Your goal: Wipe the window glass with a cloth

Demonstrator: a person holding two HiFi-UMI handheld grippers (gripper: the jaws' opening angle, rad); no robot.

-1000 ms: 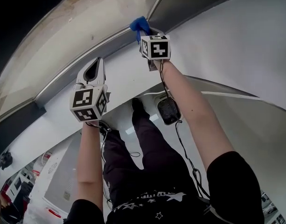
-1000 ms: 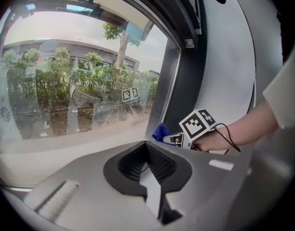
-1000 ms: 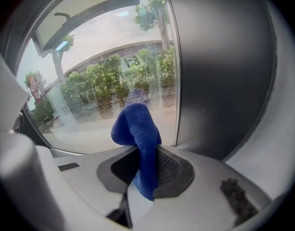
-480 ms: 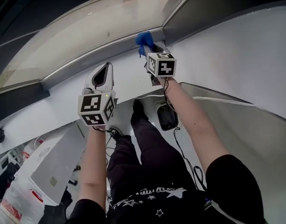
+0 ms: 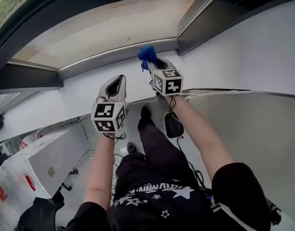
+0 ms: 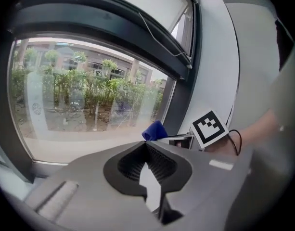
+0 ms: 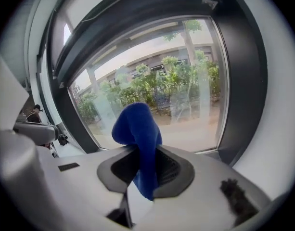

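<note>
Crumpled blue fabric cloth (image 7: 136, 138): clamped between the jaws of the right gripper (image 7: 143, 174), near the lower frame edge of the clear window glass (image 7: 176, 95); contact cannot be told. Left gripper (image 6: 147, 162): jaws together, nothing between. The right gripper view shows the cloth's tail hanging between the jaws; the head view shows only its bunched top.

I see the blue cloth (image 7: 137, 138) bunched into a narrow fold. It stands up from the jaws of my right gripper (image 7: 145, 167), which pinch it. The window glass (image 7: 157, 95), slightly hazy in its dark frame, is just ahead; whether they touch I cannot tell.
</note>
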